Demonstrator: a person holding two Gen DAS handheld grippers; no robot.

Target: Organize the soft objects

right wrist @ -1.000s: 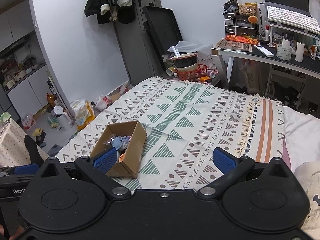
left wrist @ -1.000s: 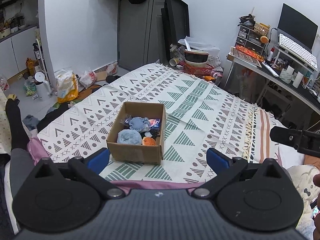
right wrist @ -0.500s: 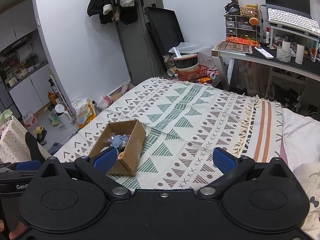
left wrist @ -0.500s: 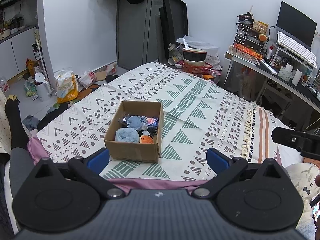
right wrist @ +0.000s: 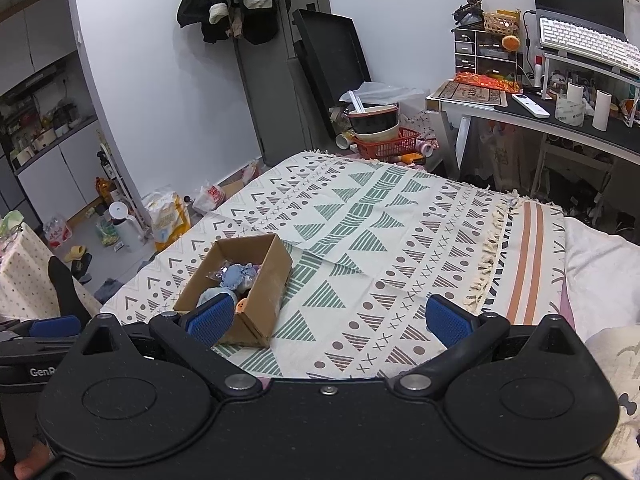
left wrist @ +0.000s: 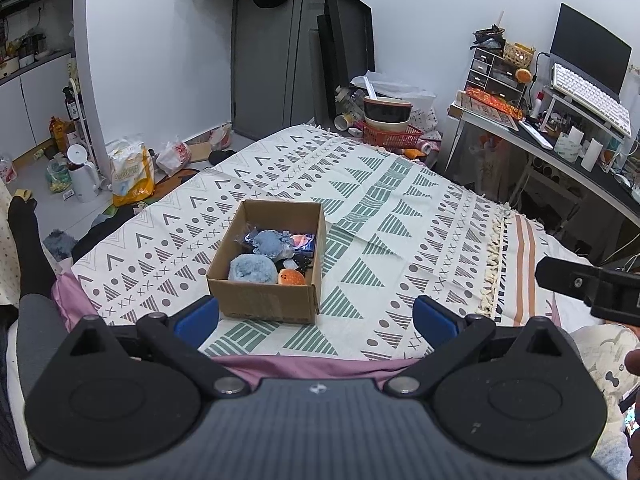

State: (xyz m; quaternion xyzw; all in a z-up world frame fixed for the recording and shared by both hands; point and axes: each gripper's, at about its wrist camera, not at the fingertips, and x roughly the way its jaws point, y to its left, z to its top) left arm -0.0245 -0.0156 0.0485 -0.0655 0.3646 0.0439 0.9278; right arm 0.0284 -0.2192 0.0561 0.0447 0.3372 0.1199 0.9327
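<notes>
A brown cardboard box (left wrist: 264, 300) (right wrist: 276, 276) sits on the patterned bedspread (left wrist: 400, 224) (right wrist: 380, 240) near the bed's front edge. Inside lie a pale blue fluffy ball (left wrist: 252, 269), a blue plush (left wrist: 269, 242) (right wrist: 236, 276), a small orange plush (left wrist: 292, 277) (right wrist: 242, 306) and some wrapped items. My left gripper (left wrist: 316, 316) hangs open just in front of the box, nothing between its blue pads. My right gripper (right wrist: 328, 316) is open too, held back from the bed, with the box behind its left pad.
A cluttered desk (left wrist: 560, 152) with keyboard and monitor stands at the right. Bowls in a red basket (left wrist: 392, 134) lie beyond the bed's far end. Bags and a white kettle (left wrist: 82, 176) crowd the floor at left. A person's dark-socked leg (left wrist: 28, 248) is at the left.
Both grippers have drawn back and risen slightly, so the box looks a bit smaller and farther. The box and its contents have not moved.
</notes>
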